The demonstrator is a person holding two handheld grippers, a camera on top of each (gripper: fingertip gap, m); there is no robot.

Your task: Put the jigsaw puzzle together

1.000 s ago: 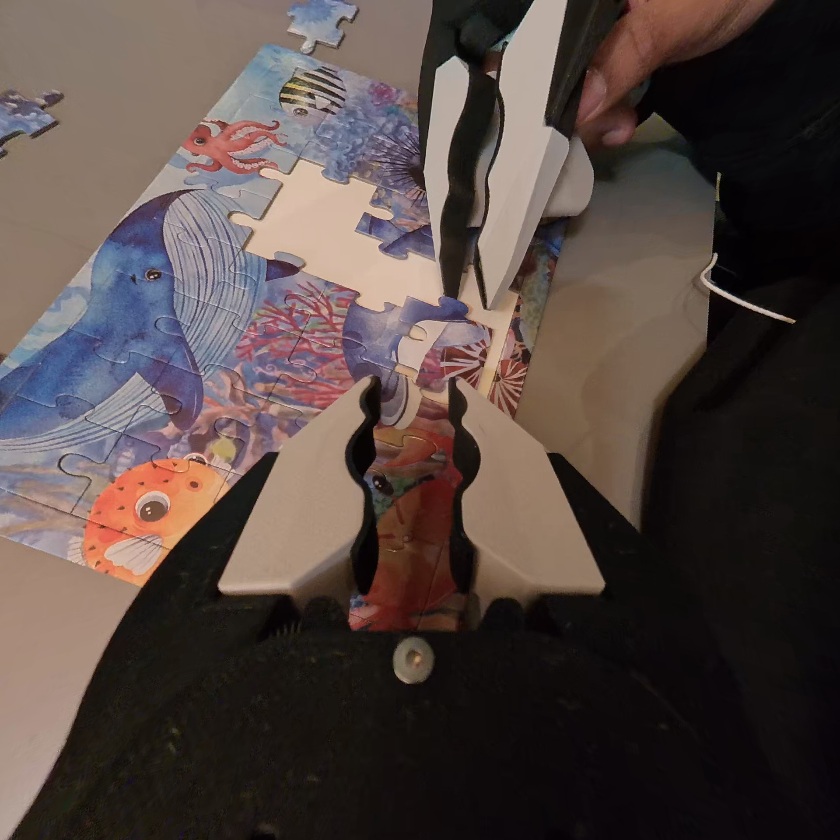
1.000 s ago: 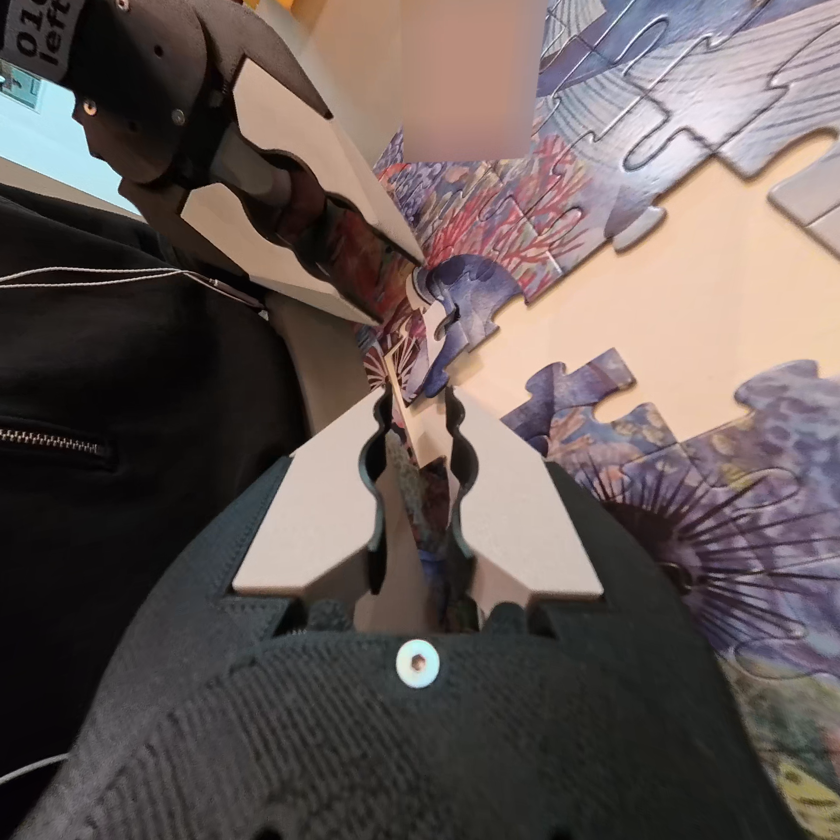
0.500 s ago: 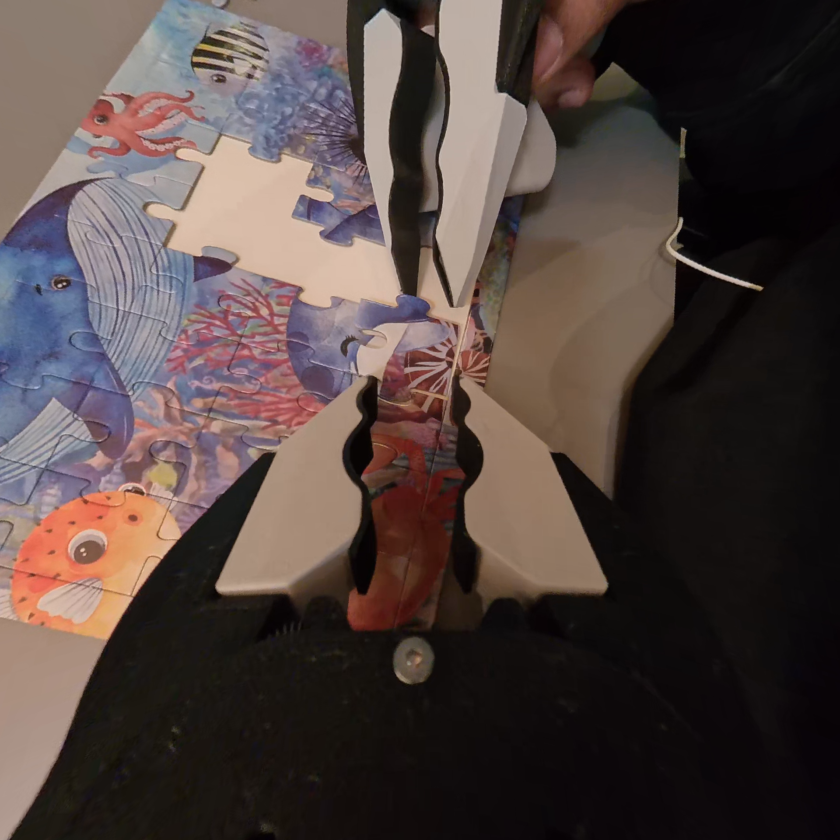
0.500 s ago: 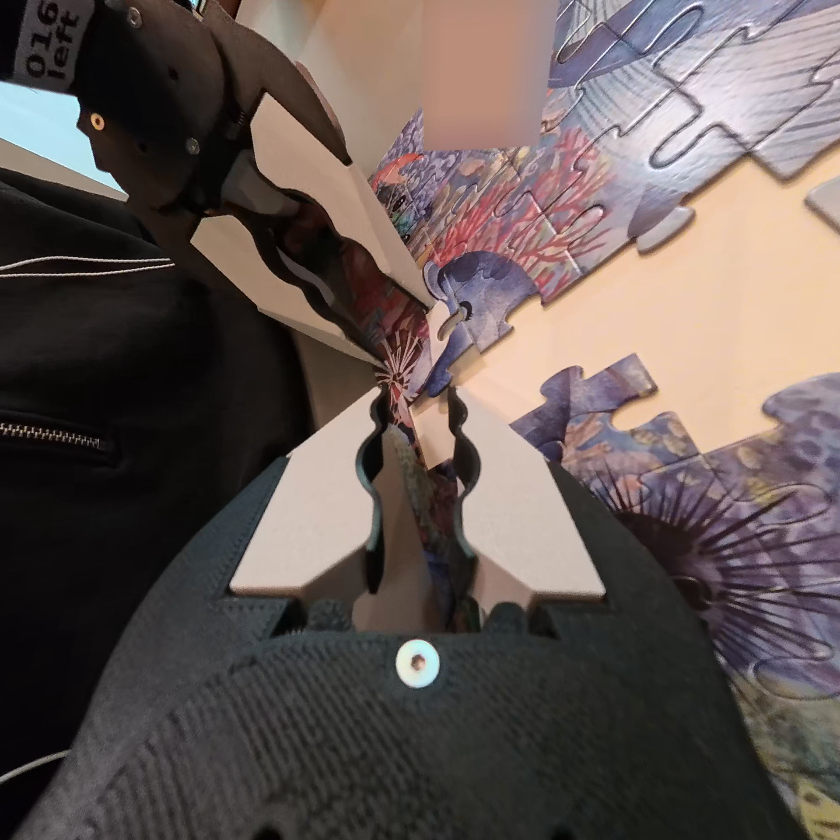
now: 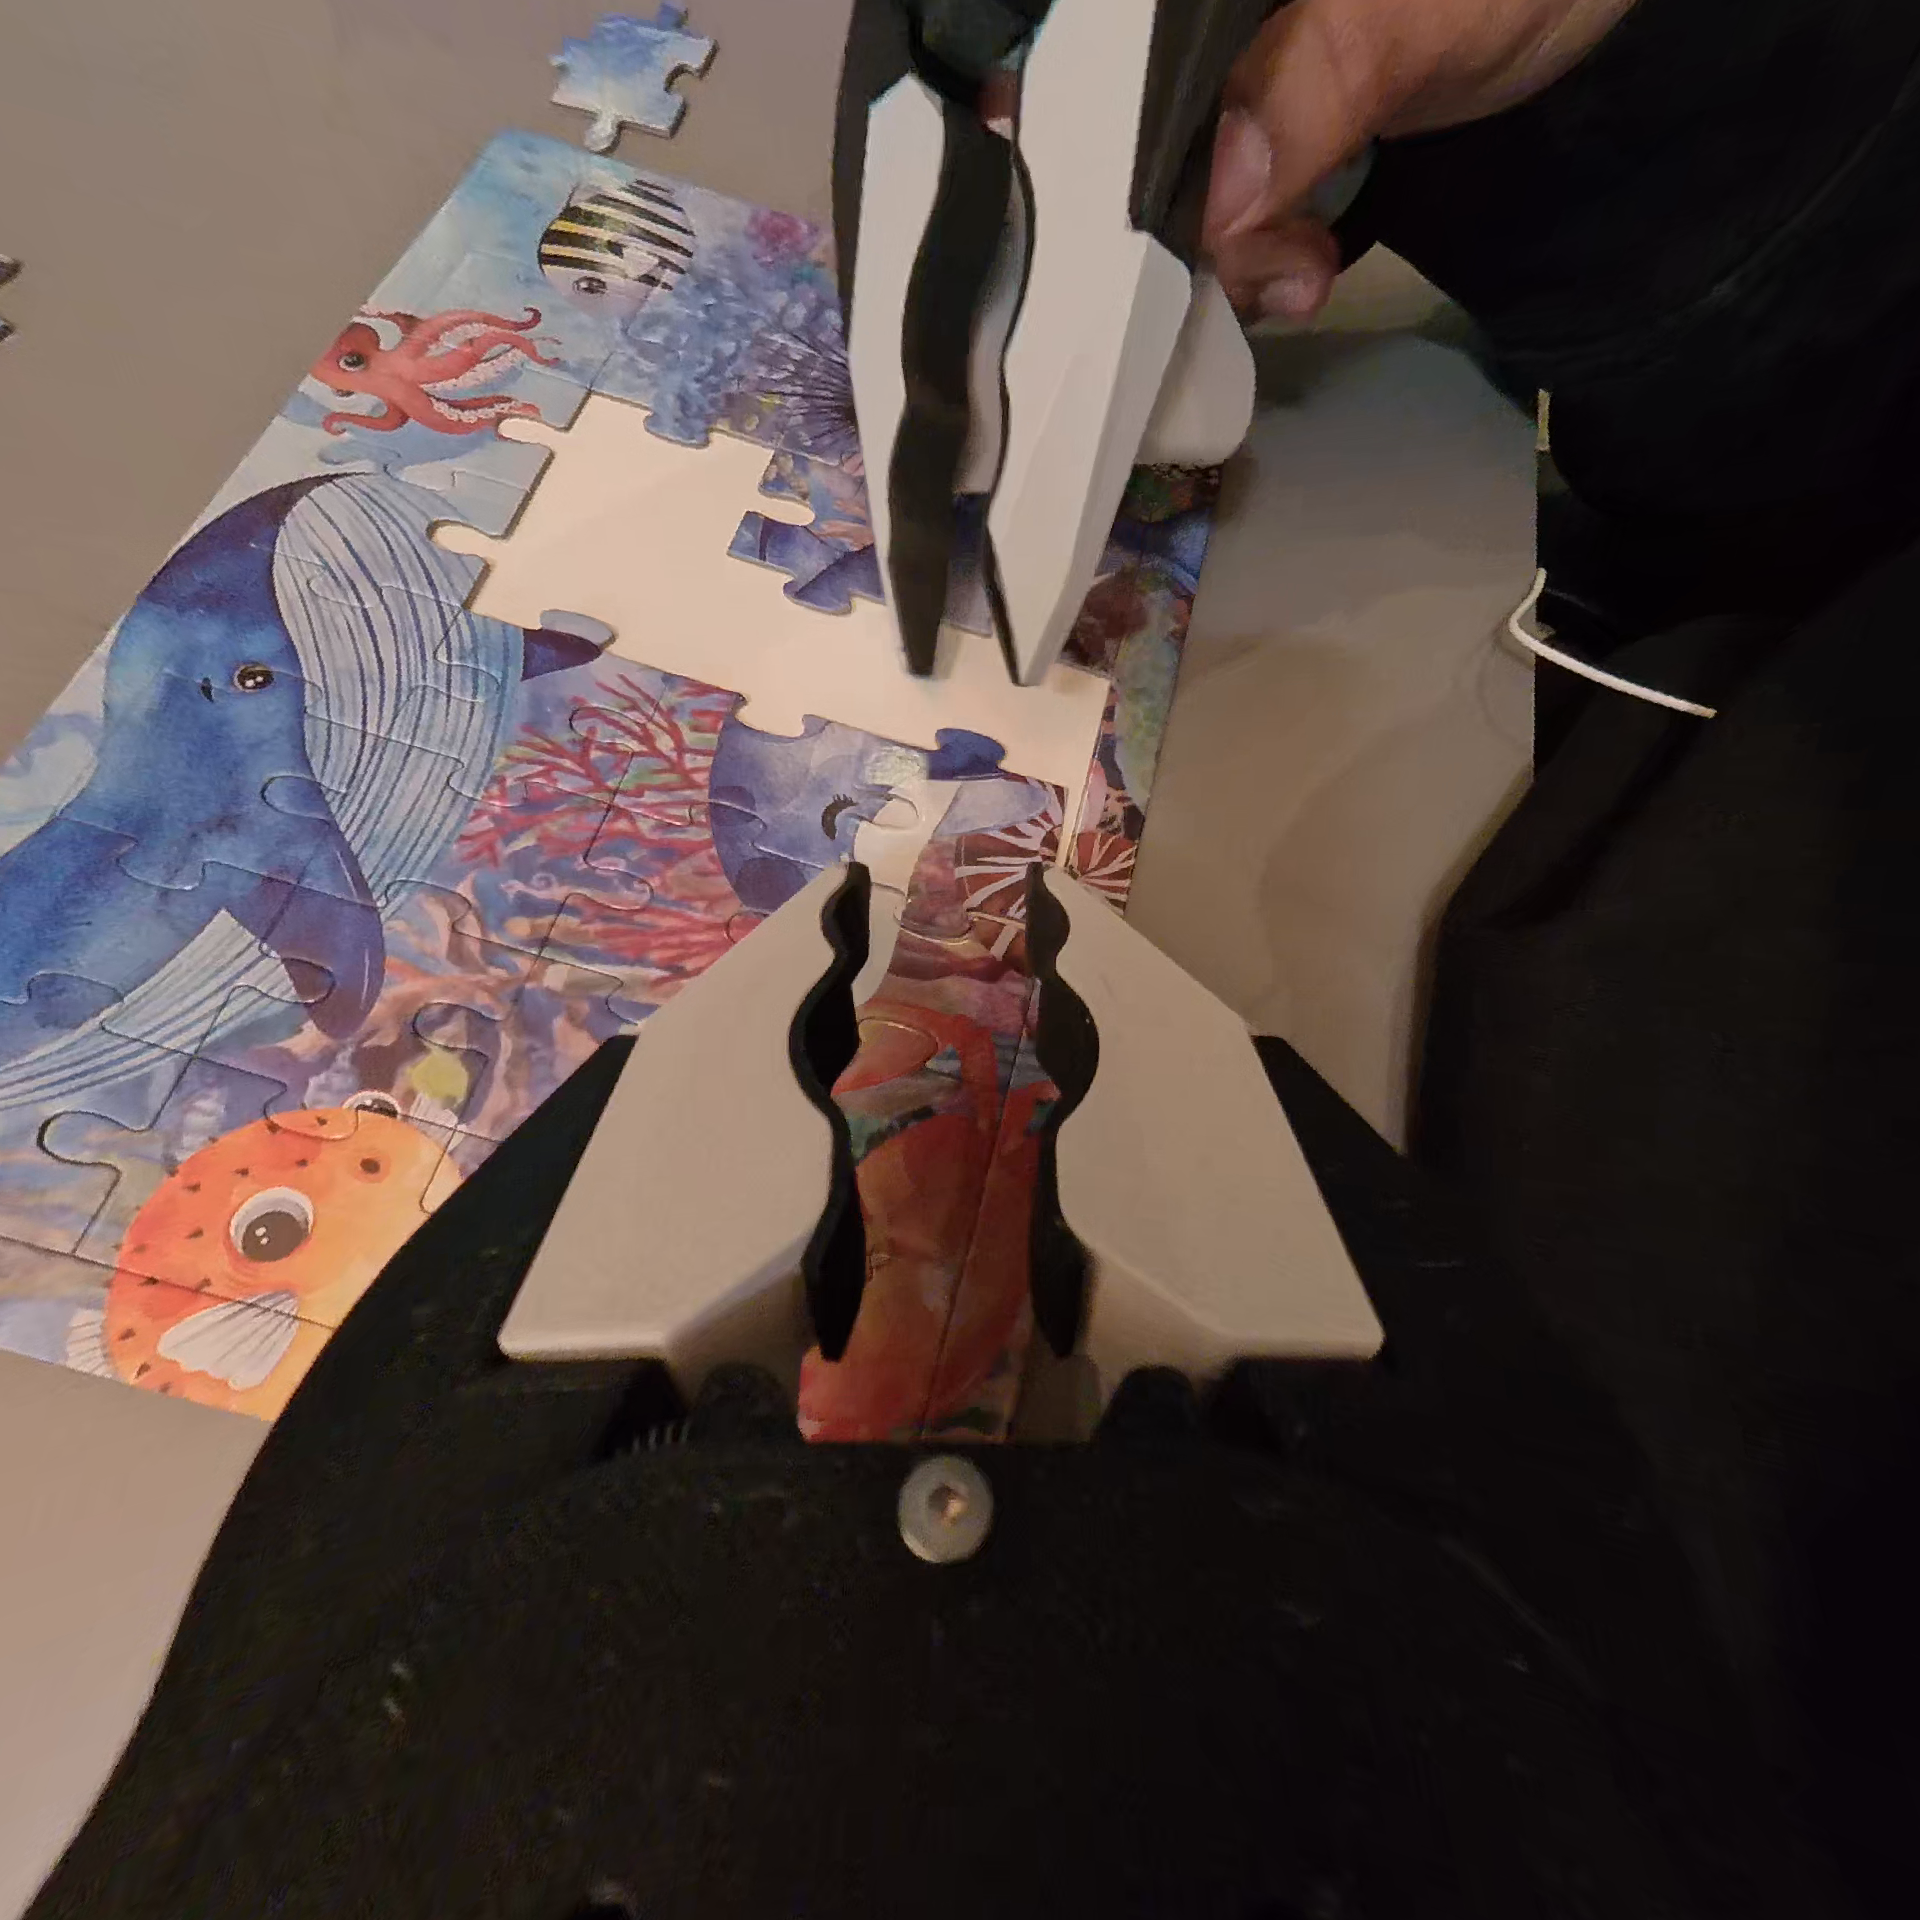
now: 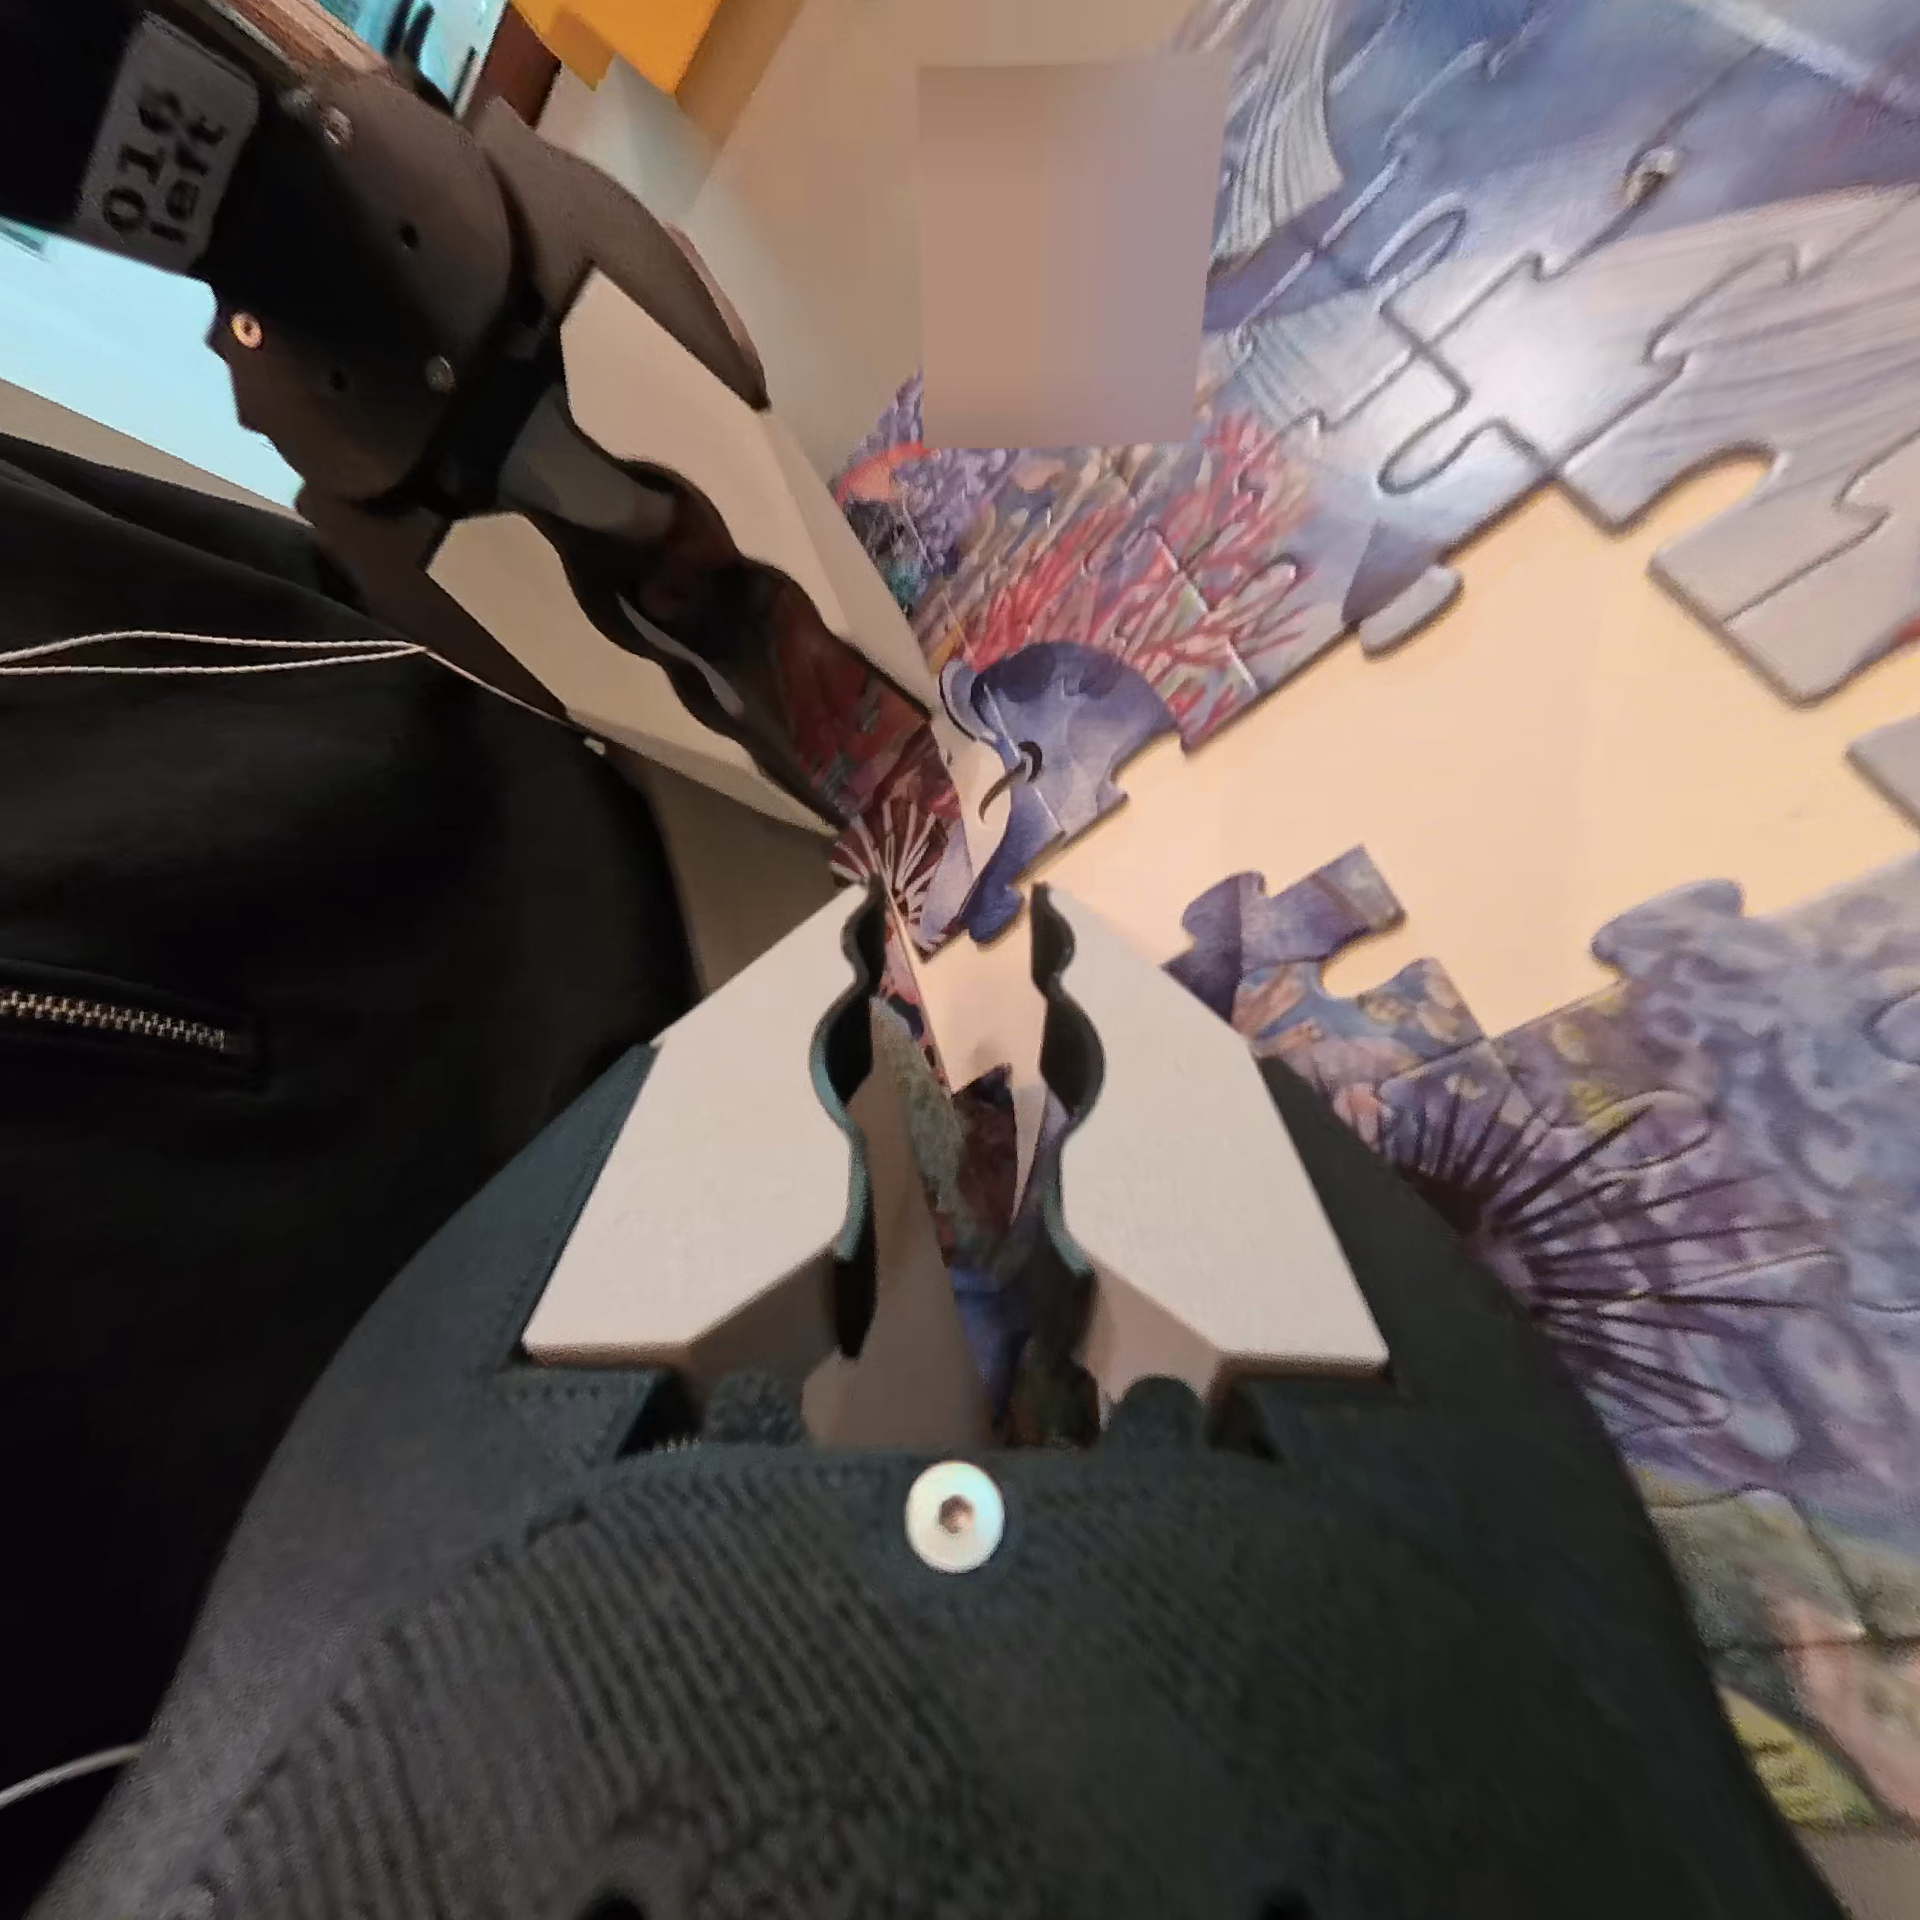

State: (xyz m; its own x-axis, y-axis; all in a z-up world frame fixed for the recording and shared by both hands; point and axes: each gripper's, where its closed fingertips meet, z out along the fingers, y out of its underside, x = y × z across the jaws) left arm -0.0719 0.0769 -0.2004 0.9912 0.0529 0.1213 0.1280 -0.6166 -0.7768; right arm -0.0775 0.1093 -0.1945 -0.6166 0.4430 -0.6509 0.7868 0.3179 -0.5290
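Note:
The sea-animal jigsaw puzzle lies flat on the table, with a cream gap in its middle where pieces are absent. My left gripper is open and empty, low over the puzzle's near right corner, next to the dolphin piece. My right gripper comes down from above, slightly open and empty, with its tips at the right end of the gap. In the right wrist view my right gripper points at the puzzle's edge. The left gripper is close by at upper left.
A loose blue piece lies on the grey table beyond the puzzle's far edge. A person's hand holds the right gripper. Dark clothing fills the right side, past the table's edge. My right fingertips sit around 4 cm from my left ones. The sea-animal jigsaw puzzle is about 12 cm from both grippers' fingertips. Seen from the right wrist view as well.
The tips of the two grippers have drawn closer together at the puzzle's right edge. The left wrist view swung to the right and then back. No piece was picked up.

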